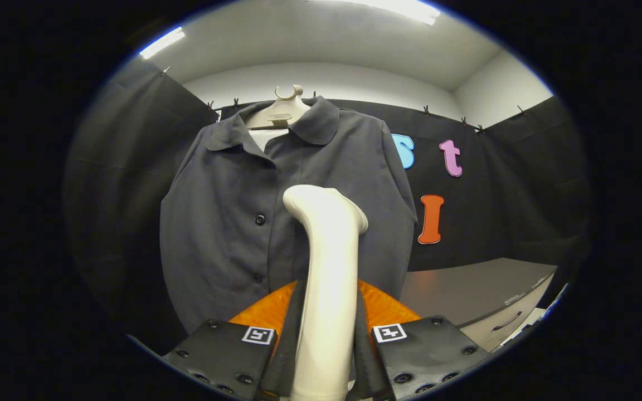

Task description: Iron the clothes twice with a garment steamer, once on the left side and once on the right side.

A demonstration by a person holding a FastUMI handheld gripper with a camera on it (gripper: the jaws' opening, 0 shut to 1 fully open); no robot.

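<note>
Clamping the steamer (327, 262), the hand-held gripper (326, 328) faces the shirt (226, 223).

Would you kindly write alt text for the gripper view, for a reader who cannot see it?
The gripper is shut on the cream handle of a garment steamer, whose head points at a dark grey button-up shirt just beyond the fingers. The shirt hangs on a pale hanger against the black cloth wall, with a grey cabinet beside it.

Shirt (226, 223) close ahead, cabinet (482, 295) right.
</note>
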